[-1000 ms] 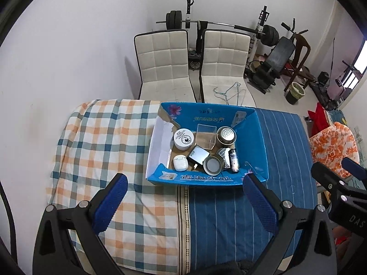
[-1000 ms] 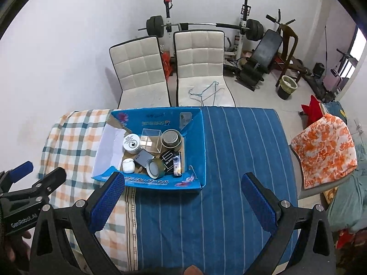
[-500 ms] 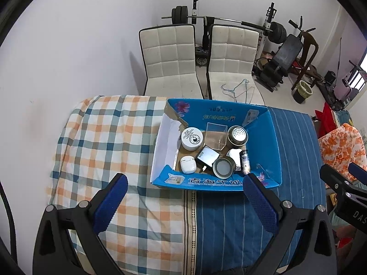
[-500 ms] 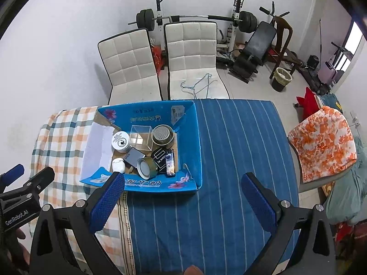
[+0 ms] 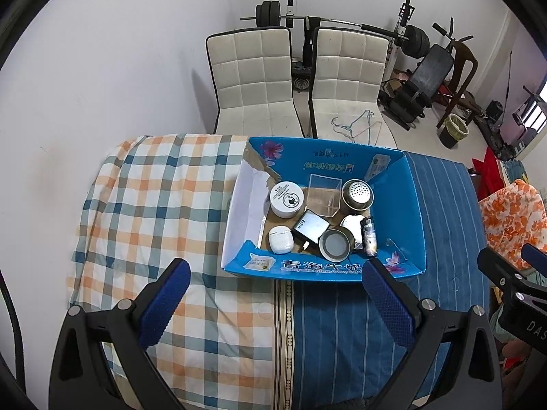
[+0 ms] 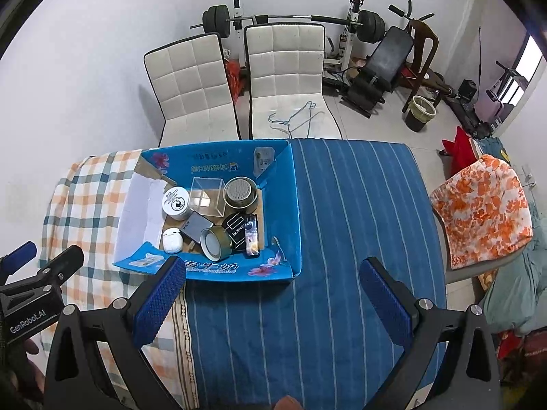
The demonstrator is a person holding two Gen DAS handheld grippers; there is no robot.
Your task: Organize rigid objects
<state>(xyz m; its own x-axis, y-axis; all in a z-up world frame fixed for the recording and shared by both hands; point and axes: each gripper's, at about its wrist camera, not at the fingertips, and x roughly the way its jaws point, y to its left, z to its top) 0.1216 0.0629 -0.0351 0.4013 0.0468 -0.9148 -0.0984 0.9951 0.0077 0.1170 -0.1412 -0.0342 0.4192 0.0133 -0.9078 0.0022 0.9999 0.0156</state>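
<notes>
A blue cardboard box [image 5: 415, 212] [image 6: 294, 205] sits on the cloth-covered table. Inside it lie a white round jar [image 5: 287, 199] [image 6: 175, 202], a clear plastic cube [image 5: 323, 194] [image 6: 207, 196], a perforated metal tin [image 5: 357, 194] [image 6: 240, 193], a roll of brown tape [image 5: 336, 244] [image 6: 215, 242], a white earbud case [image 5: 280, 238] [image 6: 172, 240], a black charger [image 5: 309, 227] and a lighter [image 5: 369, 237] [image 6: 252, 235]. My left gripper [image 5: 273, 302] hovers open above the table in front of the box. My right gripper [image 6: 271, 302] is open too, over the blue cloth.
A checked cloth [image 5: 160, 198] covers the table's left half, a blue striped cloth [image 6: 355, 212] the right. Two white chairs [image 5: 253, 78] [image 6: 287, 78] stand behind the table, with gym gear at the wall. An orange-patterned chair [image 6: 482, 205] is at the right.
Both views have shifted a little; the box now sits nearer the frame centre in the left wrist view. Both grippers stay open and hold nothing.
</notes>
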